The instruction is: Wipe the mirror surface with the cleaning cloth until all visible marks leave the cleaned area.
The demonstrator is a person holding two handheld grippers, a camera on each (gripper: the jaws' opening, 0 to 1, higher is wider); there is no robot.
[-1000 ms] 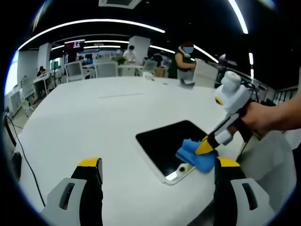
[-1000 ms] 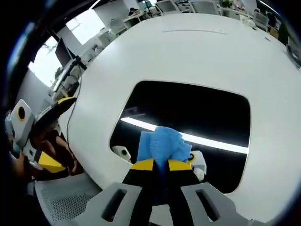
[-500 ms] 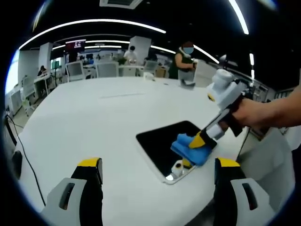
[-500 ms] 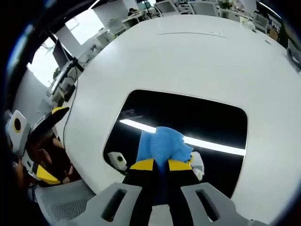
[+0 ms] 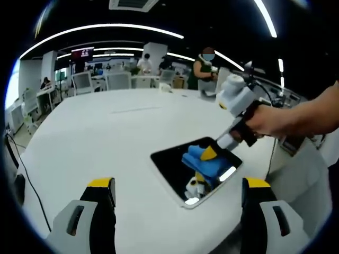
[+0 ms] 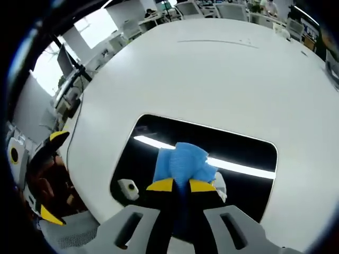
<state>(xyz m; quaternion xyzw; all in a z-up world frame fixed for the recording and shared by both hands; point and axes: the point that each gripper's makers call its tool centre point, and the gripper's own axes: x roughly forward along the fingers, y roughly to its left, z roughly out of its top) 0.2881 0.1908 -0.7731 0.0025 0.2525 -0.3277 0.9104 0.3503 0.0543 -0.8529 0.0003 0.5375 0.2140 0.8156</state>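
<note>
A dark rectangular mirror (image 5: 177, 166) (image 6: 159, 159) lies flat on the white table, reflecting ceiling lights. My right gripper (image 6: 180, 186) (image 5: 207, 153) is shut on a blue cleaning cloth (image 6: 183, 164) (image 5: 201, 163) and presses it onto the mirror's middle. In the left gripper view the right gripper reaches in from the right, held by a person's hand (image 5: 265, 121). My left gripper (image 5: 177, 185) hovers open near the table's front edge, short of the mirror, its yellow-tipped fingers (image 5: 100, 188) wide apart. It also appears at the left edge of the right gripper view (image 6: 45, 174).
The large white round table (image 5: 95, 137) has bare room to the left of and behind the mirror. Office desks, chairs and standing people (image 5: 204, 71) are beyond the far edge. A cable (image 5: 24, 169) hangs off the table's left side.
The right gripper has slid the blue cloth from the mirror's near right corner toward its middle. The left gripper has stayed open in place.
</note>
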